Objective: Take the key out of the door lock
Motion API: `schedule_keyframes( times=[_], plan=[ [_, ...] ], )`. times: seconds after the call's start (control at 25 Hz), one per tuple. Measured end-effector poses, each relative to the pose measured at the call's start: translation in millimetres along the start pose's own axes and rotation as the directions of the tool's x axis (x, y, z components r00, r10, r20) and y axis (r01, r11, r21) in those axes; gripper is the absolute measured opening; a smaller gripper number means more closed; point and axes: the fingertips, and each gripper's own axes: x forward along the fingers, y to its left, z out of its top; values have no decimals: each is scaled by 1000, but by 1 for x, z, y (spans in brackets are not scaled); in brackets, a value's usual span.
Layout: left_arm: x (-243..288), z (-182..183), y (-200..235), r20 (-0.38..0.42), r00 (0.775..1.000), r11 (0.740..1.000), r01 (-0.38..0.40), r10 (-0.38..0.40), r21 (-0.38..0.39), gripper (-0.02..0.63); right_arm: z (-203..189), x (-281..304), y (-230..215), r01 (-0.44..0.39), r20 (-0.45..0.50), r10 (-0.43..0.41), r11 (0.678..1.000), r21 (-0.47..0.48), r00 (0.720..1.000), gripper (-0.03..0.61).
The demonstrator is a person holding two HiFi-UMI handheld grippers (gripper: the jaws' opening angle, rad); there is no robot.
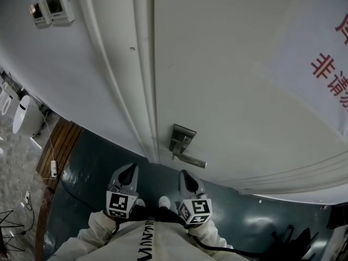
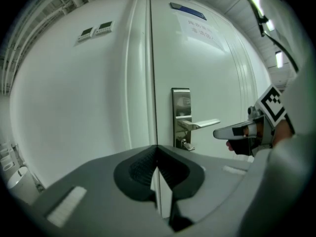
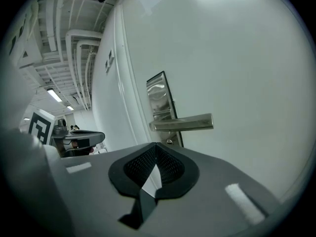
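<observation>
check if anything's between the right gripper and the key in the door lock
Nothing visible does. Only open air lies between the right gripper and the key, which sticks out under the handle. The handle is above the key, not across the path. The gripper's jaws are shut.

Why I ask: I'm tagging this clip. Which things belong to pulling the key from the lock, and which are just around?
Job in hand:
- key, under the lever handle
- lock plate on the door
- left hand-held gripper and right hand-held gripper, both shut and empty

Just around:
- wall control panels
- paper notice
- power strip on the floor
</observation>
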Motion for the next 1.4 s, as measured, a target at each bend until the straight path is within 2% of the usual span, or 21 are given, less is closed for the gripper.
schedule_keyframes(
  times=[0.28,0.44,0.56,0.8,1.04,1.12,1.2,1.28,1.4],
  plan=[
    [29,1,10,6,988,988,152,-152,30,-1,-9,8,0,156,0,-157,986,51,988,2],
    [40,2,32,16,976,974,218,-219,56,-1,-7,13,9,274,26,-278,956,106,960,2],
    [43,6,43,39,958,958,281,-283,62,-2,-6,12,19,347,43,-354,931,111,934,2],
    [39,8,53,59,934,935,347,-351,71,-2,-9,3,33,414,57,-427,896,158,902,2],
    [34,7,50,57,924,925,372,-377,79,-2,-20,11,25,322,98,-392,853,410,915,3],
    [32,8,50,51,924,923,375,-380,82,0,-23,18,24,260,117,-362,825,502,925,7],
    [31,8,52,48,926,925,371,-375,86,-2,-26,25,22,191,136,-328,787,586,935,55],
    [30,7,54,45,928,927,365,-370,90,-2,-31,30,20,114,163,-299,728,677,940,84],
    [28,3,56,32,931,928,360,-364,95,-2,-35,35,15,-43,244,-268,587,808,932,142]
  ],
)
